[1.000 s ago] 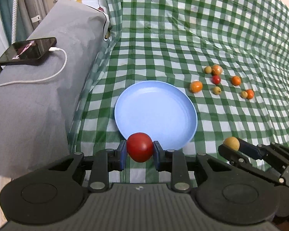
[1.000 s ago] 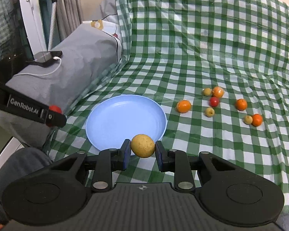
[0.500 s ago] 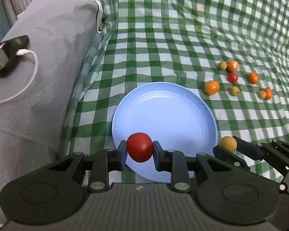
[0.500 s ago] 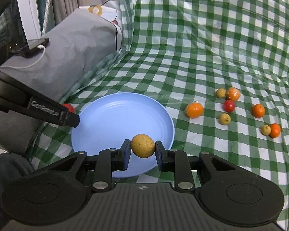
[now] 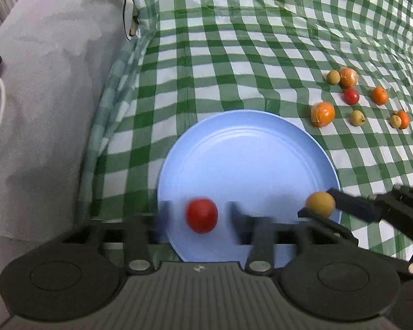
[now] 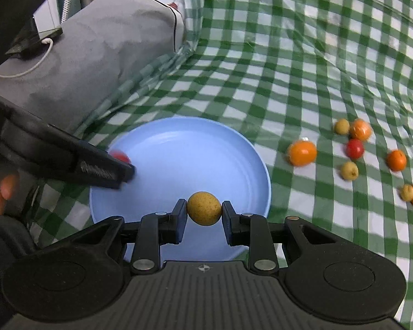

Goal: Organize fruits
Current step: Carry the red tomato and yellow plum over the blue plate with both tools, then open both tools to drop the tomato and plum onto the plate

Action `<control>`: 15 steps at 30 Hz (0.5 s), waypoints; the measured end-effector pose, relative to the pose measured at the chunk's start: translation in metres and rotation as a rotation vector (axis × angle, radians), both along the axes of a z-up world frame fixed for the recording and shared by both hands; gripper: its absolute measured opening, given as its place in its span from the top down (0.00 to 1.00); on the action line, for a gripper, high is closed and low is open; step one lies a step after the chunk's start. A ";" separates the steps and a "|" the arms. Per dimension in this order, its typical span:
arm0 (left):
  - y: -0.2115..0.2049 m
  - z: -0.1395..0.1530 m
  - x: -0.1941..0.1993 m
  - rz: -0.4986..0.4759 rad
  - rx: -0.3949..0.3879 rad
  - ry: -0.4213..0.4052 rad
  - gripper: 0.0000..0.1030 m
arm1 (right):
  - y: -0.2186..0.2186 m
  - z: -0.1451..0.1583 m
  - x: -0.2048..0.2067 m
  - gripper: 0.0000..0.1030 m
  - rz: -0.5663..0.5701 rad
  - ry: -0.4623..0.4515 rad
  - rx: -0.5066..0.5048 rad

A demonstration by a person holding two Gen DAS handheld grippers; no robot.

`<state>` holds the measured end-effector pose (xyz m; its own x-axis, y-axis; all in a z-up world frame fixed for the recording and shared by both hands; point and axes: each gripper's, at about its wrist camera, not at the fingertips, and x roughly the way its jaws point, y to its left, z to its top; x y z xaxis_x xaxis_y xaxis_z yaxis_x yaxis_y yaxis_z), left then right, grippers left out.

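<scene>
Since a second ago both my hands have dropped in over the plate (image 5: pixel 247 148), which was farther ahead, and my left gripper (image 5: pixel 199 216), then clamped on the tomato (image 5: pixel 201 215), is opening, its jaws clear of the fruit above the near rim. From the left wrist, I judge I should lift straight off so no finger knocks the tomato. From the right wrist, my right gripper (image 6: pixel 203 213) pinches the yellow fruit (image 6: pixel 204 208) over the plate's near edge; better to lower further inward before letting go, well apart from the tomato
</scene>
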<state>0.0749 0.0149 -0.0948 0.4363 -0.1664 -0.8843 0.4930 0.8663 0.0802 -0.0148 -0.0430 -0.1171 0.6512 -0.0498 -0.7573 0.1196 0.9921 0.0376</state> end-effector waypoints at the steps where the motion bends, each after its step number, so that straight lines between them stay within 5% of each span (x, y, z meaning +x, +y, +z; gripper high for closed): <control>1: 0.002 0.005 -0.002 0.011 -0.008 -0.025 0.05 | 0.001 0.003 0.001 0.59 0.003 -0.005 -0.011; 2: 0.005 0.013 -0.007 0.016 -0.028 -0.061 0.02 | 0.002 0.008 0.001 0.43 -0.002 -0.012 -0.026; 5: 0.012 0.031 -0.022 -0.018 -0.039 -0.103 0.01 | 0.003 0.024 -0.011 0.19 -0.024 -0.037 -0.055; 15: 0.059 0.071 -0.100 0.043 -0.028 -0.107 0.00 | 0.015 0.063 -0.099 0.04 -0.047 0.006 0.039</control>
